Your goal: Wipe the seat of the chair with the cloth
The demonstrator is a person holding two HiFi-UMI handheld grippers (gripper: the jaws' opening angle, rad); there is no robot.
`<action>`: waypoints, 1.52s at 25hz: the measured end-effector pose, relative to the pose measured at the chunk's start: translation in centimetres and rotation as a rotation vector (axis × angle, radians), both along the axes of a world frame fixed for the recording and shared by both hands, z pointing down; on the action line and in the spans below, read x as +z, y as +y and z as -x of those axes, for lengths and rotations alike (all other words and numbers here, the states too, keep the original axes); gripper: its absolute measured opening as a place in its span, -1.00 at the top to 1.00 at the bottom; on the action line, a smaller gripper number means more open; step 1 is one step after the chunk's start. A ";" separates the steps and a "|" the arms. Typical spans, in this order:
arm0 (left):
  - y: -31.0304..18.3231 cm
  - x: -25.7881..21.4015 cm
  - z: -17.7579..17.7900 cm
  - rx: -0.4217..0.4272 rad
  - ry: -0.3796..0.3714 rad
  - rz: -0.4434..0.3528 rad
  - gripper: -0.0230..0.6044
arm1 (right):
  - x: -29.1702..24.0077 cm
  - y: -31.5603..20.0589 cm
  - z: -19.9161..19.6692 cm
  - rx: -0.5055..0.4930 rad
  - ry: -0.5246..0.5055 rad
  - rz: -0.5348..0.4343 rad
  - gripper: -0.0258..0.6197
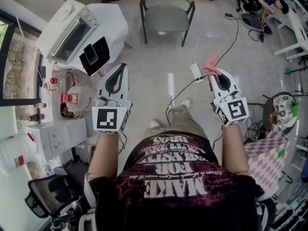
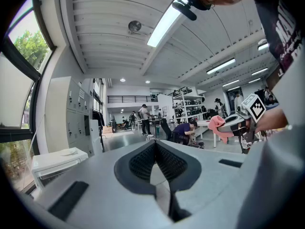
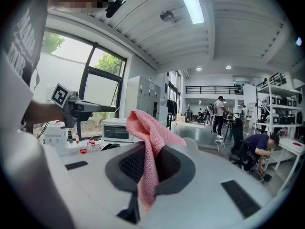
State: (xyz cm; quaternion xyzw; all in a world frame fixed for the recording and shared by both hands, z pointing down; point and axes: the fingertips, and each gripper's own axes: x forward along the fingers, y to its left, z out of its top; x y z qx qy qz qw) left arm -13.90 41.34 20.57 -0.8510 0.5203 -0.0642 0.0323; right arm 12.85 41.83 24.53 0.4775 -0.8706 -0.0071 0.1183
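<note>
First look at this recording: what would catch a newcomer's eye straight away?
The pink cloth stands out most, pinched in the right gripper and held in the air above the floor. Straight ahead stands the grey chair, clearly apart from both grippers. The left gripper is shut on nothing, near a white oven at the left.

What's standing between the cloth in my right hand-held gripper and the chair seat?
Nothing visible blocks the way. Between the cloth in the right hand-held gripper and the chair seat is floor; only a power strip and cables lie flat there, worth stepping over.
</note>
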 end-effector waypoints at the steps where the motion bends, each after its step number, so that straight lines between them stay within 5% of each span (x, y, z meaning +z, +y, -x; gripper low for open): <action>1: 0.8 0.0 0.4 0.001 0.003 0.001 0.92 | 0.0 0.9 0.5 -0.006 0.008 0.004 0.83; 14: 1.8 0.8 1.6 -0.001 0.029 0.013 0.92 | 0.2 1.9 1.2 -0.003 -0.015 0.042 0.83; 38: -18.8 -1.1 -6.7 -0.056 -0.023 -0.005 0.92 | 1.4 -18.7 -6.5 -0.070 -0.082 0.068 0.83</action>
